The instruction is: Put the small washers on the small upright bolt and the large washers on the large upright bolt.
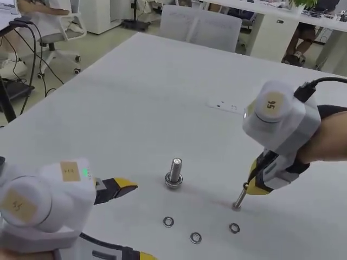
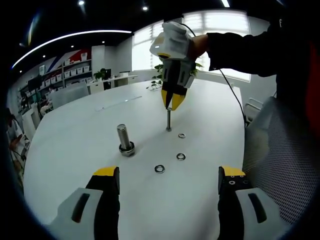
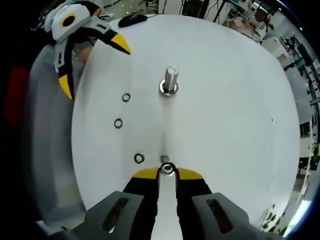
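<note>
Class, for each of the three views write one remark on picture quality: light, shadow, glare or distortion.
Head view: even light, only a faint shadow under the large bolt. Left gripper view: fisheye curves the table, windows glare white behind the right gripper. Right gripper view: table bulges round; small bolt glints.

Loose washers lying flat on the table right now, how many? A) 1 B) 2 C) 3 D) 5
C: one washer, a second and a third lie flat on the white table, nearer the person than the large bolt.
</note>
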The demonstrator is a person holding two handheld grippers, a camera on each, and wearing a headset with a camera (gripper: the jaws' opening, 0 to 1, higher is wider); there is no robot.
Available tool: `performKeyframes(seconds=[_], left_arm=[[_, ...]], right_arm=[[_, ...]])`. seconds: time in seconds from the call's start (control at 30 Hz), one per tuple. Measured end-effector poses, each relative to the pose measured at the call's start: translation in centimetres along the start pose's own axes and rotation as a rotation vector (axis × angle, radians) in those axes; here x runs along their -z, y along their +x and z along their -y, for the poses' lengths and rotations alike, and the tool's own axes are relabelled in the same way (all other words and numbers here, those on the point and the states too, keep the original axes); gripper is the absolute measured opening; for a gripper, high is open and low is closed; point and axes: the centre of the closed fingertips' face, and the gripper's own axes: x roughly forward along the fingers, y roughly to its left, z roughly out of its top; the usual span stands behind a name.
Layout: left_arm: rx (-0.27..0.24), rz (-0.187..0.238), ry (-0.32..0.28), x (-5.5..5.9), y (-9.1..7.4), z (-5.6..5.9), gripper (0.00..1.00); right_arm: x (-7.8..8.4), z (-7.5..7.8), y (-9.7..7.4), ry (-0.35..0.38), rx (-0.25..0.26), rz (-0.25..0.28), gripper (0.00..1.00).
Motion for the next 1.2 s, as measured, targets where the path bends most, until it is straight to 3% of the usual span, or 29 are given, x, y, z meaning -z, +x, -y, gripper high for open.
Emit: performKeyframes(seconds=[0.47,1.2], left_arm=[[-0.002,-0.004,-0.004,0.1,0.1,-0.1,0.8],[0.006,-0.012,-0.012,0.5,0.3,0.0,0.8]], right_arm=[[0.1,0.0,1.0,0.004,-0.022,-0.004,0.13],[0.8,-0.3,4.6,0.009,-0.058,-0.02,0.13]])
